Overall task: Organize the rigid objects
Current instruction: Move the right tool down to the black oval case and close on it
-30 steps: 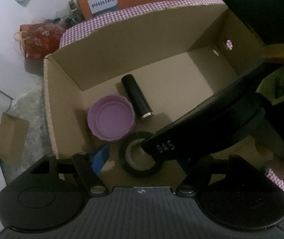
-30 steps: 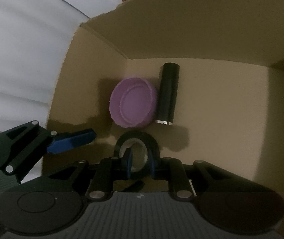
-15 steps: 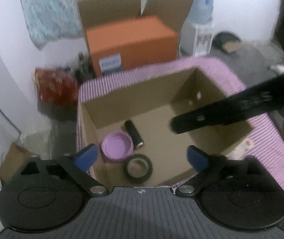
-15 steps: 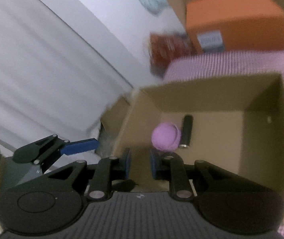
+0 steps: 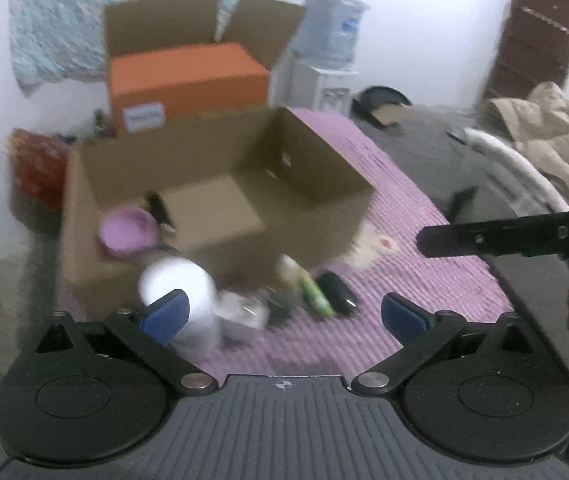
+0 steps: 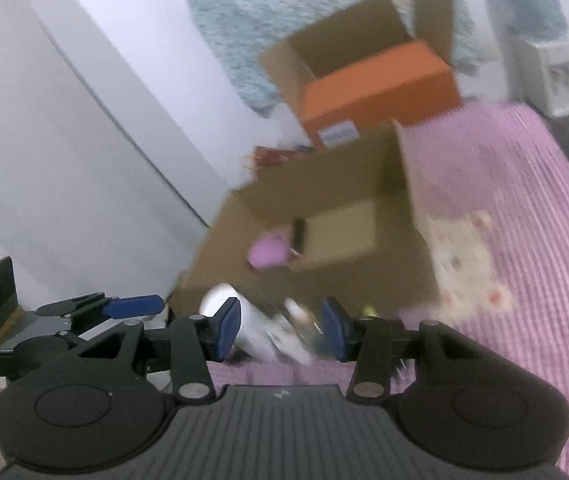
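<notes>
Grippers are both empty here: the left gripper is spread to its widest, nothing between its blue pads, and the right gripper is partly spread, its jaws having just been opening, with nothing pressed by the pads. Through both gaps a blurred cluster of loose items is seen on the purple cloth, just in front of the box: a white bottle, a green tube and a dark oval item, lying close together. Inside the box, at its left side, a purple lid and a black cylinder are already stowed. The next pick is judged to be the step in hand. It is best done by choosing one item only, lining the pads across its narrow sides, and lowering until the pads straddle it before any squeeze is made. The white bottle would call for the wider left jaws; the slim tube could be taken by the right. Crowded neighbours should be avoided so none is knocked off the cloth.
</notes>
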The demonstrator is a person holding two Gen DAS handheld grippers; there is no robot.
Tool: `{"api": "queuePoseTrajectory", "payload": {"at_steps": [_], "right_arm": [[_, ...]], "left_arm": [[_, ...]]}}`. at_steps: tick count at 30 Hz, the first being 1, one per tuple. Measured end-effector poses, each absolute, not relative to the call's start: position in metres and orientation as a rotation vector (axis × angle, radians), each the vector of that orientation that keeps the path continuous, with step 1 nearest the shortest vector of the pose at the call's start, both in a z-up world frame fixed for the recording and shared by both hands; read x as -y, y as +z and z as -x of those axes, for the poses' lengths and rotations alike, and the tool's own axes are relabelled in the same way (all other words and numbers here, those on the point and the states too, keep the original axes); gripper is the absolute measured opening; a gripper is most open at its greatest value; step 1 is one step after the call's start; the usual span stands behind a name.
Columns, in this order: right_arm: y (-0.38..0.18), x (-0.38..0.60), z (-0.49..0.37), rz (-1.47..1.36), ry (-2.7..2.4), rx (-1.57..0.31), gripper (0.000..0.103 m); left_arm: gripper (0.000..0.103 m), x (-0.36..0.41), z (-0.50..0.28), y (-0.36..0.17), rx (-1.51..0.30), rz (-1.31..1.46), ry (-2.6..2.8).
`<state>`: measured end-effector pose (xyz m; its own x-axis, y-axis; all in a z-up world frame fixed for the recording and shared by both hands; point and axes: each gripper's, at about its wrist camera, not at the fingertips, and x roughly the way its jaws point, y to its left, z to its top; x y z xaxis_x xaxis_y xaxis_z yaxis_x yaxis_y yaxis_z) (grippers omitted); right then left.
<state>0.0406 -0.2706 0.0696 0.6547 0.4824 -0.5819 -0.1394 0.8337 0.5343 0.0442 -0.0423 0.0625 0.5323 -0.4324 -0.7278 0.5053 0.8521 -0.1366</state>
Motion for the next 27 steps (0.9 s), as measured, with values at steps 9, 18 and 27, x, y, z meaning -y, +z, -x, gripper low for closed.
{"api": "queuePoseTrajectory", "payload": {"at_steps": [9, 18, 27], "right_arm": [[-0.001, 0.306, -0.043, -0.568, 0.273, -0.916, 0.047], [-0.032, 0.309, -0.085, -0.568, 0.302, -0.993, 0.041], [-0.065, 0.294, -0.128, -0.503, 0.313, -1.071, 0.029]], "left_arm": [[0.103, 0.108, -0.024, 0.001, -0.820, -0.222, -0.579], [0.098, 0.133, -0.034, -0.028, -0.815, -0.258, -0.556], [0.078, 0.142, -0.050, -0.040, -0.865, -0.247, -0.560]]}}
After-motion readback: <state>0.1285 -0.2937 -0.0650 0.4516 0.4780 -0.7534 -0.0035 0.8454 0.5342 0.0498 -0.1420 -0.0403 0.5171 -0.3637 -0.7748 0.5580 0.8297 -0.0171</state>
